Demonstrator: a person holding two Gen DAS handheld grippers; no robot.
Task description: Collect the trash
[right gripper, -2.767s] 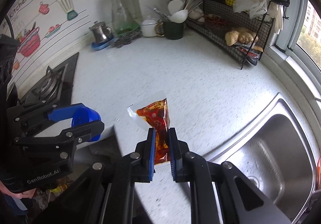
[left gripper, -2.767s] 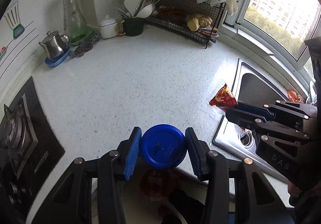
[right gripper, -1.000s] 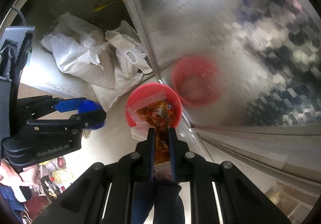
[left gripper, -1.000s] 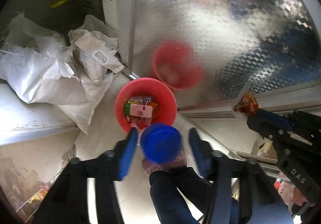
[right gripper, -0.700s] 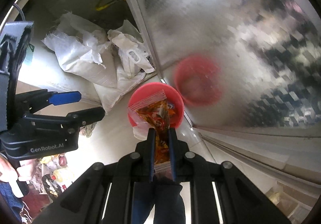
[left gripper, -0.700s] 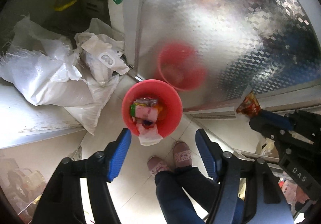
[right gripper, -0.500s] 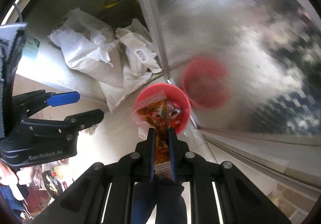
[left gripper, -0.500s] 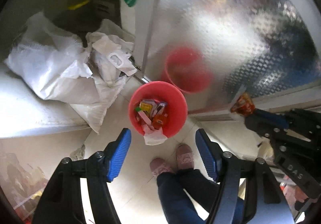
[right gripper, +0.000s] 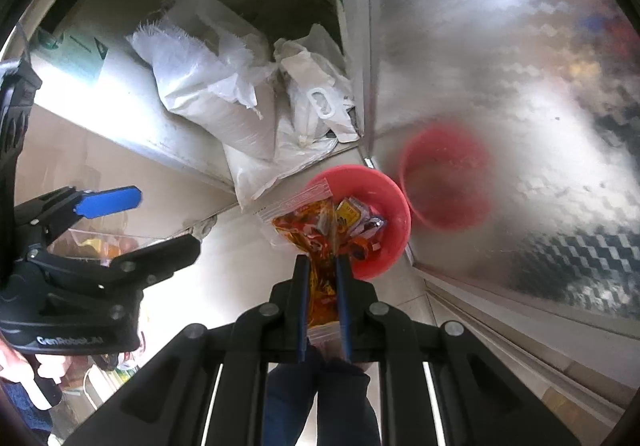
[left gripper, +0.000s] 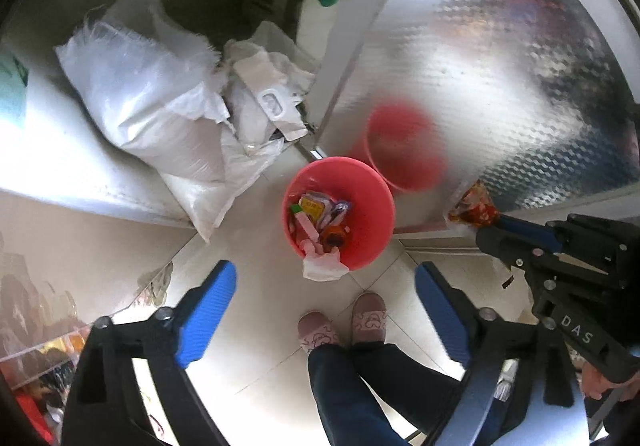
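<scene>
Nearest in the left wrist view we see our left tool [left gripper: 326, 302] with its blue pads spread wide; its jaws have just been opening and nothing is between them. Below it, at the bottom centre, stand our legs and two pink slippers [left gripper: 344, 324] on the pale floor [left gripper: 256, 330]. At the right edge our right tool [right gripper: 323, 278] is pressed together and pinches a red snack wrapper [right gripper: 316, 234]. In the right wrist view this wrapper hangs just over the near rim of the red bin [left gripper: 372, 214]. The bin sits in the middle of the frame and holds several wrappers. Farther away, at the upper left, lie white sacks [left gripper: 144, 102], and a patterned metal door [left gripper: 500, 46] reflects the bin.
</scene>
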